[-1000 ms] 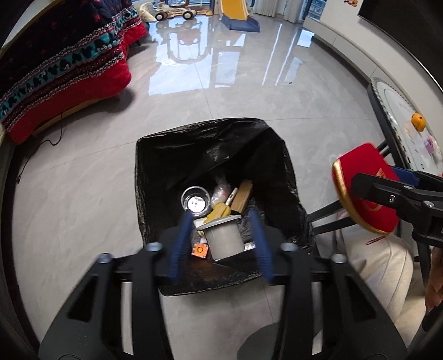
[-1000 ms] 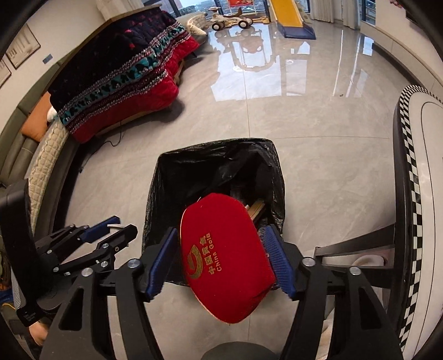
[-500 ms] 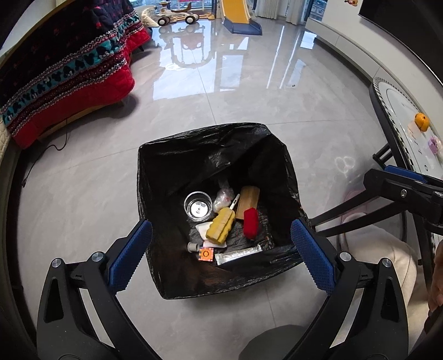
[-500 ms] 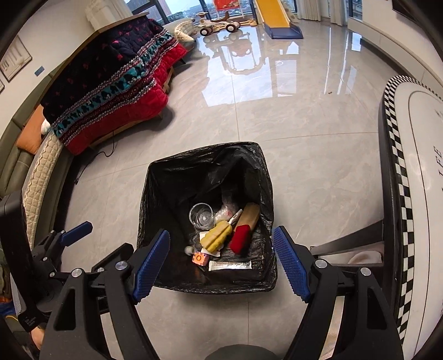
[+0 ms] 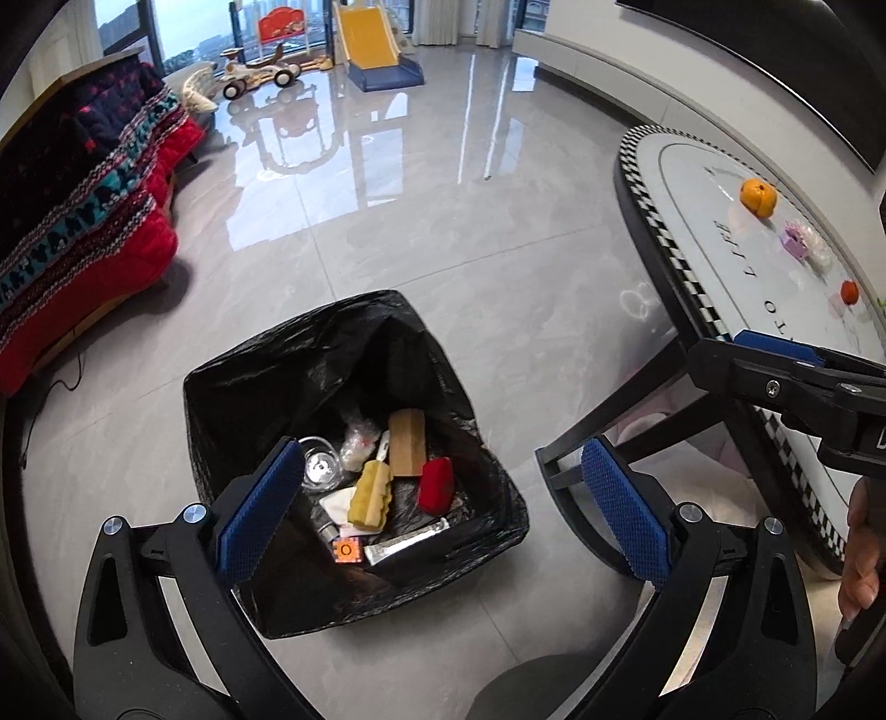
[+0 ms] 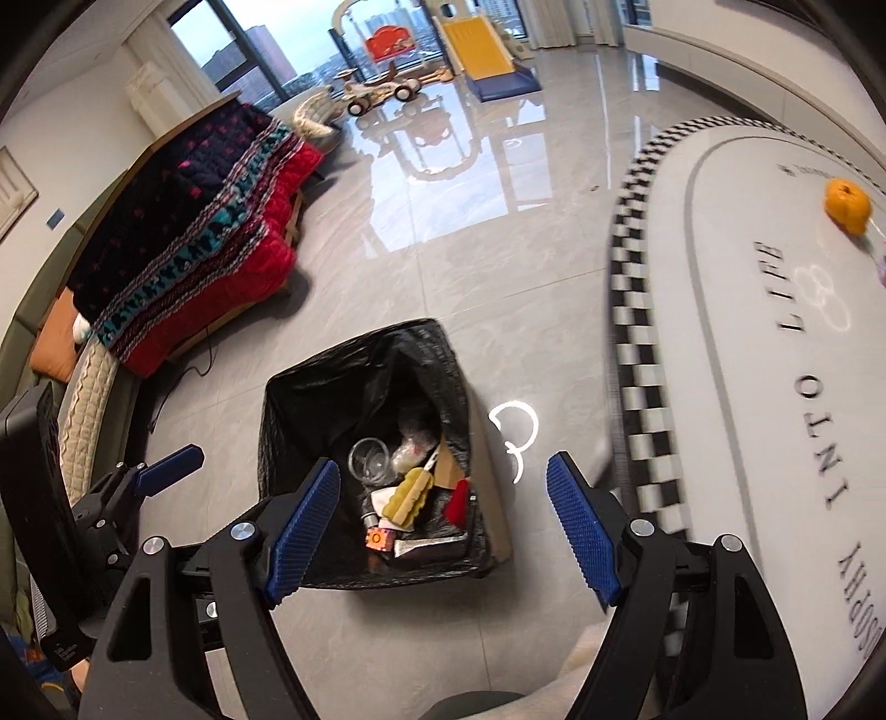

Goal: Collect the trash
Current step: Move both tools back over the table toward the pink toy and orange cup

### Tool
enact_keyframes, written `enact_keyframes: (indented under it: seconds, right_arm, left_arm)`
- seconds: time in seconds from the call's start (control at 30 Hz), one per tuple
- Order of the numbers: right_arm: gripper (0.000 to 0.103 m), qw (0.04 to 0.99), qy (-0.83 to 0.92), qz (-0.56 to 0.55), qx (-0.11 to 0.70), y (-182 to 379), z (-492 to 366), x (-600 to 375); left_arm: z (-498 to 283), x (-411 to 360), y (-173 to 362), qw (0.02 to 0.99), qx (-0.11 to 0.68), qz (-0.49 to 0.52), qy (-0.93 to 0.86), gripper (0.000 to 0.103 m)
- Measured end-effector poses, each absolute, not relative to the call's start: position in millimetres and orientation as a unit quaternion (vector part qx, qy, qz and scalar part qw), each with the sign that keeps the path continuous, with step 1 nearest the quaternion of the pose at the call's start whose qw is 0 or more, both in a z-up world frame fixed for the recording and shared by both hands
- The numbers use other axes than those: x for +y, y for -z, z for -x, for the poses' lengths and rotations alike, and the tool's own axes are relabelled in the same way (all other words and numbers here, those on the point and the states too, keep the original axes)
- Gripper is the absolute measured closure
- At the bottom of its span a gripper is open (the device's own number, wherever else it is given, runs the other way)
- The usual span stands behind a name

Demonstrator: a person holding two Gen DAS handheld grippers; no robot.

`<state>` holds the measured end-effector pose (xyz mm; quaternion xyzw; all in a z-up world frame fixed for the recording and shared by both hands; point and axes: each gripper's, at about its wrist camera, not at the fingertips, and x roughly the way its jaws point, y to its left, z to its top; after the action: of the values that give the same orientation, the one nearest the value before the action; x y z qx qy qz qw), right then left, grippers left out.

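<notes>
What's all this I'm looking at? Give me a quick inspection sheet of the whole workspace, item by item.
Surface: glossy grey tiled floor.
Job's things: black-lined trash bin holding a glass, a yellow sponge, a red item, a tube.
Clutter: an orange and small bits on the oval table.
Grippers: left tool and right tool both open, empty.
Cables: a thin black cord by the sofa.
Surroundings: patterned blanket, toy slide.

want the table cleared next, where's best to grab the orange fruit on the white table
Take the round orange fruit across its widest middle, coming from above with a claw open: it sits alone on the flat white table, clear on both sides, and could roll if nudged sideways.
</notes>
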<state>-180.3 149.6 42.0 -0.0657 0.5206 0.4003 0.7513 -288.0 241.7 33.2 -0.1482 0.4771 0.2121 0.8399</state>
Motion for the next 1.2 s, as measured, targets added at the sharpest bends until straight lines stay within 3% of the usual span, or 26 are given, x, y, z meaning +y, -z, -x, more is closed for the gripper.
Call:
enact_keyframes:
  seconds: [0.67, 1.2]
  right_arm:
    - [0.025, 0.816, -0.266, -0.026, 0.513, -57.3, 75.4, -21.5]
    - [0.025, 0.83, -0.179, -0.075, 0.524, -37.3, 14.6, -128.9]
  left_arm:
    - [141.8, 117.1, -59.9, 0.872, 0.478, 0.086, -0.067, 0.006]
    - [49.0, 27.2, -53.9, 0.865, 0.501, 0.038, 0.01, 0.006]
